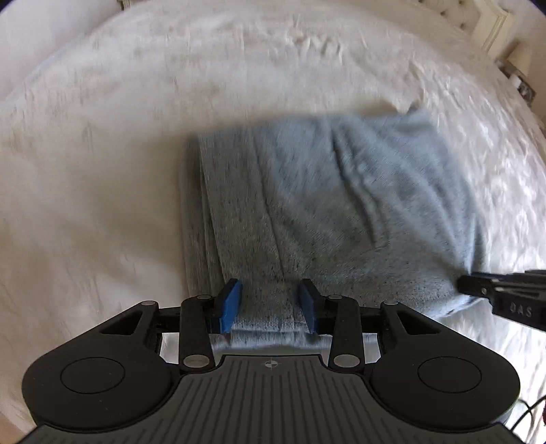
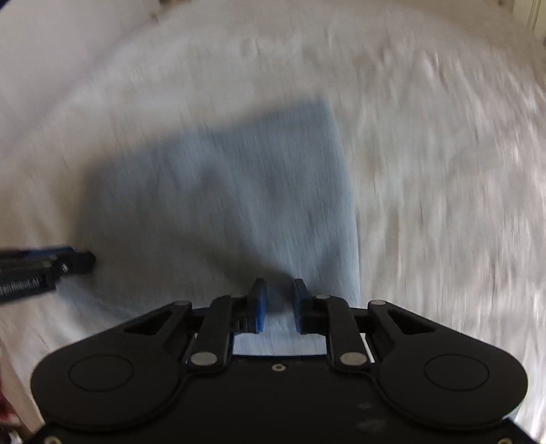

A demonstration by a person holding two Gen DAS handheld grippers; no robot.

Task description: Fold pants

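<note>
Left tongs (image 1: 271, 305) | part open astride folded grey sweatpants (image 1: 324, 211) edge | right tongs (image 2: 277, 305) narrower, grip unclear | bed (image 1: 102, 170) | advice: pinch every layer evenly.

Wrinkled white bedspread (image 1: 136, 170), cream tufted headboard (image 1: 491, 24) far right, soft daylight.

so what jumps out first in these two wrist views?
The folded grey-blue pants in the middle of the white bedspread, a compact rectangle. Then the blue-padded grippers at its near edge: the left gripper straddles a fold with its jaws apart, and the right gripper has fabric between narrower jaws. The right view is heavily blurred.
</note>
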